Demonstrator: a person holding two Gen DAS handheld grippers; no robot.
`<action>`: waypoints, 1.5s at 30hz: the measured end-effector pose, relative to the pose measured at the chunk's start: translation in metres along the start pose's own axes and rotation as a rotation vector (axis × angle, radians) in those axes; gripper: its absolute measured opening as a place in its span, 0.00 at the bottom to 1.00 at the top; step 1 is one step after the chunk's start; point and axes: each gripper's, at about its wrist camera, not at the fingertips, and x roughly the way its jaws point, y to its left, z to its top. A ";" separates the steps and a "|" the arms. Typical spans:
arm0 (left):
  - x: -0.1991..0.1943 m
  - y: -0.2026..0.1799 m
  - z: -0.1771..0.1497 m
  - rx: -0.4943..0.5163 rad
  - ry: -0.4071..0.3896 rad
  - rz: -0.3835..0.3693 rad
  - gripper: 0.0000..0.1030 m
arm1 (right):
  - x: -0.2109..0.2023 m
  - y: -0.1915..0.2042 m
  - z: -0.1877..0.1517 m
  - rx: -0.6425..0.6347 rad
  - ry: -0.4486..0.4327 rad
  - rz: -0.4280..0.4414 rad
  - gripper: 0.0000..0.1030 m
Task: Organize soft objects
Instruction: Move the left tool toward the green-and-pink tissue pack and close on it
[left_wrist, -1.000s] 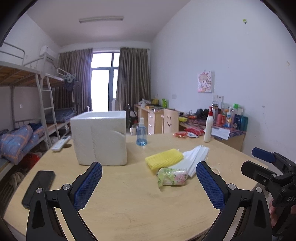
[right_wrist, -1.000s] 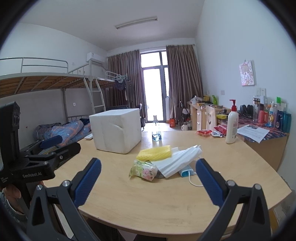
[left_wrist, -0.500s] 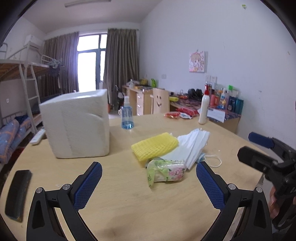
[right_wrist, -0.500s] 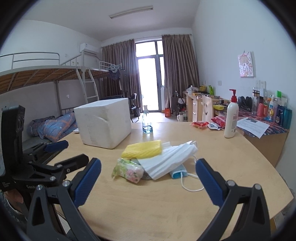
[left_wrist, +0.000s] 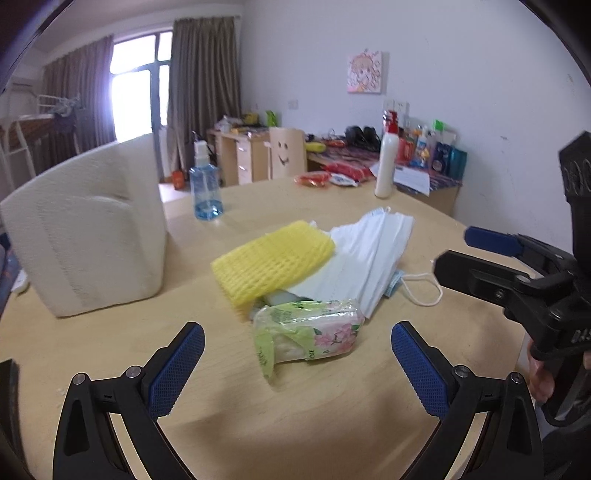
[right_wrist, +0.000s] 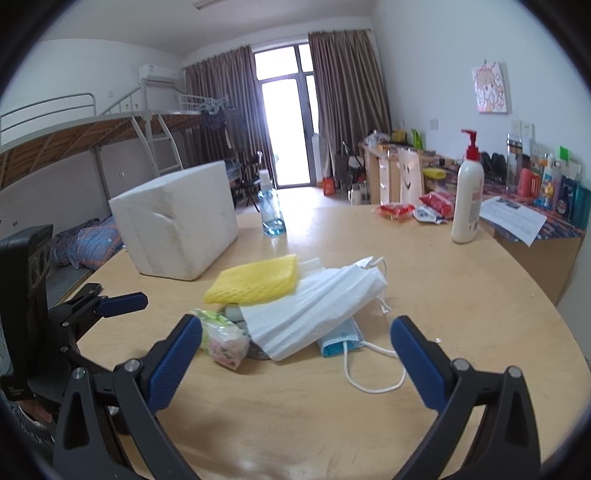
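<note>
A pile of soft things lies mid-table: a green floral tissue pack (left_wrist: 308, 332) (right_wrist: 221, 338), a yellow foam net (left_wrist: 273, 260) (right_wrist: 255, 278), white face masks (left_wrist: 362, 247) (right_wrist: 314, 306) and a blue mask (right_wrist: 341, 338) with white ear loops. My left gripper (left_wrist: 295, 373) is open just short of the tissue pack, nothing between its fingers. My right gripper (right_wrist: 295, 363) is open in front of the white and blue masks, apart from them. Each gripper shows at the edge of the other's view.
A white foam box (left_wrist: 88, 225) (right_wrist: 177, 221) stands left of the pile on the round wooden table (left_wrist: 314, 424). A blue spray bottle (right_wrist: 271, 210), a white pump bottle (right_wrist: 467, 199) and snack packets (right_wrist: 395, 210) stand farther back. Bunk beds and desks lie beyond.
Both grippers have moved forward and lower toward the pile, which now looms larger. The left one has closed in on the tissue pack. Nothing on the table has shifted.
</note>
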 end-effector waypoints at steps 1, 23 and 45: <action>0.004 0.000 0.001 0.004 0.012 -0.008 0.94 | 0.005 -0.002 0.001 0.002 0.012 0.002 1.00; 0.037 0.009 0.007 -0.047 0.132 -0.122 0.56 | 0.046 -0.027 0.015 0.040 0.153 -0.009 1.00; 0.031 -0.010 0.000 0.004 0.160 -0.318 0.23 | 0.070 -0.031 0.030 0.069 0.215 0.033 0.95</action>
